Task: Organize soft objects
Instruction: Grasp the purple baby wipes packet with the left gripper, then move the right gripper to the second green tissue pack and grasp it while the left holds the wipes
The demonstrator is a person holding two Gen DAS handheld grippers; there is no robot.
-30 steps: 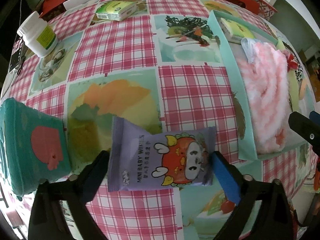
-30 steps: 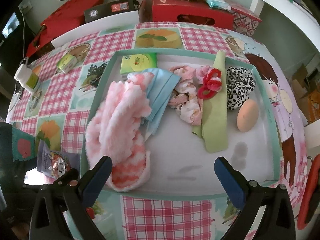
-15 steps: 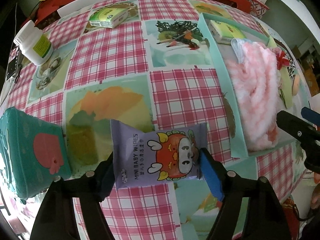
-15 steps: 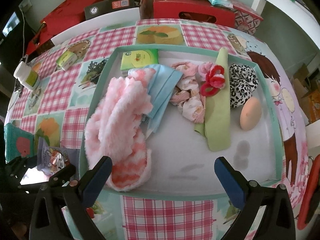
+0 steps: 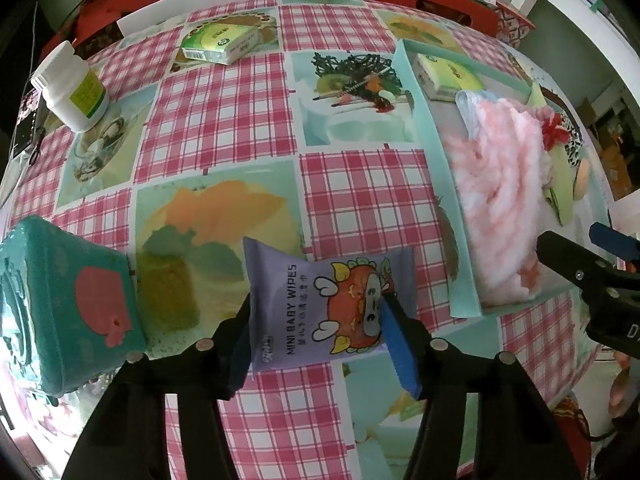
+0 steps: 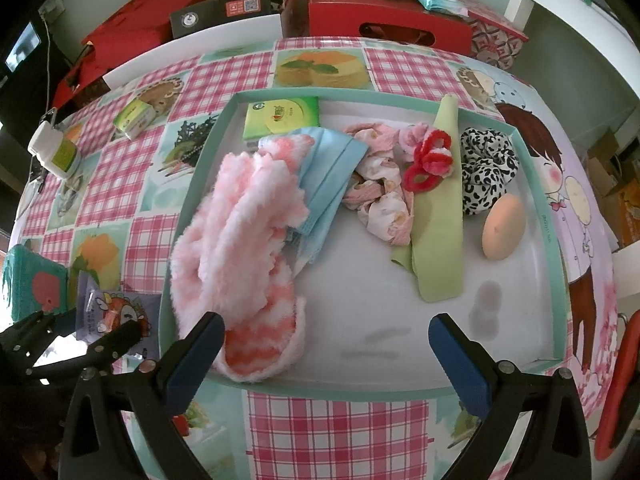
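Note:
My left gripper [image 5: 316,320] is shut on a purple pack of mini baby wipes [image 5: 320,308], which bends between the fingers just above the checked tablecloth; the pack also shows in the right wrist view [image 6: 112,312]. My right gripper [image 6: 326,340] is open and empty over the near edge of the teal tray [image 6: 558,280]. The tray holds a pink fluffy cloth [image 6: 236,240], a blue mask [image 6: 332,172], a green cloth strip [image 6: 438,216], a red scrunchie [image 6: 428,162], a leopard scrunchie [image 6: 486,166], a beige sponge [image 6: 502,226] and a green tissue pack [image 6: 282,118].
A teal wipes box [image 5: 60,312] lies left of the held pack. A white bottle [image 5: 72,86] and a green tissue pack [image 5: 220,42] sit farther back on the table. Red boxes [image 6: 384,20] stand behind the table.
My left gripper has closed on the wipes pack, which now bends and sits lifted between the fingers. The right gripper has stayed open over the tray.

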